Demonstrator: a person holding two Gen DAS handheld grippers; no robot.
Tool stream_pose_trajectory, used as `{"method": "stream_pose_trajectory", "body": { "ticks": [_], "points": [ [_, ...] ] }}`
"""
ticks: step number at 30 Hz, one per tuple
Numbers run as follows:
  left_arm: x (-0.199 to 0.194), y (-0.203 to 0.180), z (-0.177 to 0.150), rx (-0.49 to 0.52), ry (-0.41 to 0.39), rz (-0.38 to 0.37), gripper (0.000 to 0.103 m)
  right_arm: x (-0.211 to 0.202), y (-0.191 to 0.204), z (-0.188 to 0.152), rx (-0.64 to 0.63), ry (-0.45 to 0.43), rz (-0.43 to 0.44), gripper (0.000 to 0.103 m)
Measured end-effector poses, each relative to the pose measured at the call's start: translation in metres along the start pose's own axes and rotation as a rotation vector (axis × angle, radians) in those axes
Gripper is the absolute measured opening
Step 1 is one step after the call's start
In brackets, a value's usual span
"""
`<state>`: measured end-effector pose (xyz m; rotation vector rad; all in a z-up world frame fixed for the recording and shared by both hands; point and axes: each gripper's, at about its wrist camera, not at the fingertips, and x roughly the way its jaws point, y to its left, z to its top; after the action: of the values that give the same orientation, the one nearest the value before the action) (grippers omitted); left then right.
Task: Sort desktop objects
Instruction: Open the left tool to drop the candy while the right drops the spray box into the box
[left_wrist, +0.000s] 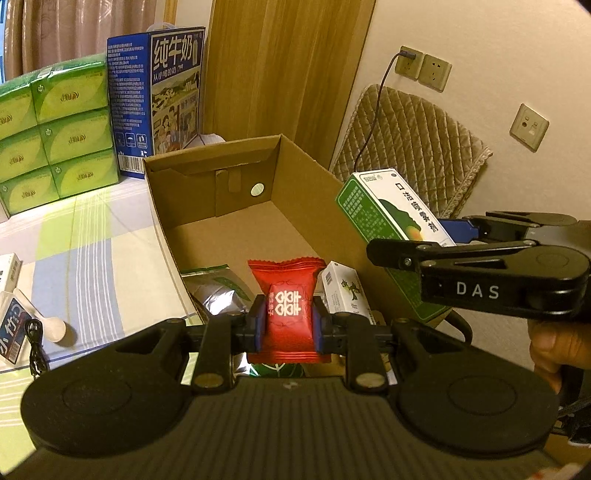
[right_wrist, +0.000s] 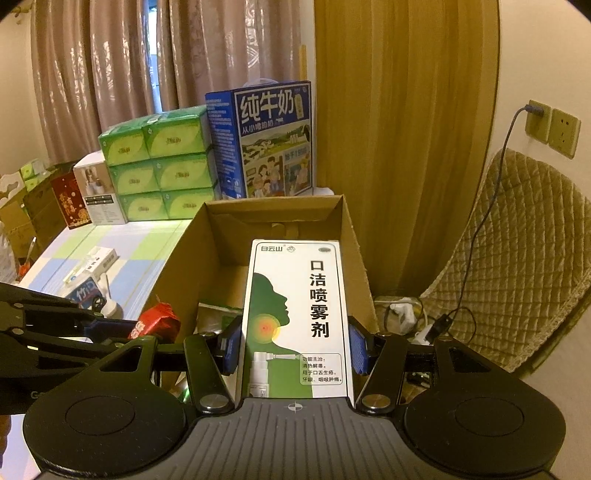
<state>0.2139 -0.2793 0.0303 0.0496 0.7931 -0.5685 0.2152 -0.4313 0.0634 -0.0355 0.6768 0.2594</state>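
While the left gripper clamps a red candy, the right gripper holds a spray box above the cardboard box.

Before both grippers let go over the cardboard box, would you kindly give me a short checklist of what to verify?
1. Left gripper shut on red candy packet: ok.
2. Right gripper clamped on white-and-green spray box: ok.
3. Cardboard box open, bare floor at its far end: ok.
4. Candy above the box opening: ok.
5. Spray box fully inside the box's right wall: cannot tell.
6. Grippers apart from each other: ok.
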Motion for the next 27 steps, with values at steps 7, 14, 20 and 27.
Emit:
{"method": "stream_pose_trajectory", "body": {
  "ticks": [7,14,20,27],
  "points": [
    [0.006,0.003,0.001,-0.011,0.005,0.002,0.02,0.002,-0.001,0.0,0.004,0.0,0.001,0.053],
    [0.011,0.003,0.002,0.003,-0.002,0.031,0.023,0.003,-0.005,0.001,0.015,-0.001,0.001,0.053],
    [0.005,0.008,-0.004,0.019,-0.015,0.077,0.035,0.003,-0.005,0.0,0.021,0.004,0.004,0.053],
    [-0.009,0.018,-0.011,0.002,-0.027,0.096,0.037,0.006,0.004,0.002,0.026,0.014,0.025,0.053]
  ]
}}
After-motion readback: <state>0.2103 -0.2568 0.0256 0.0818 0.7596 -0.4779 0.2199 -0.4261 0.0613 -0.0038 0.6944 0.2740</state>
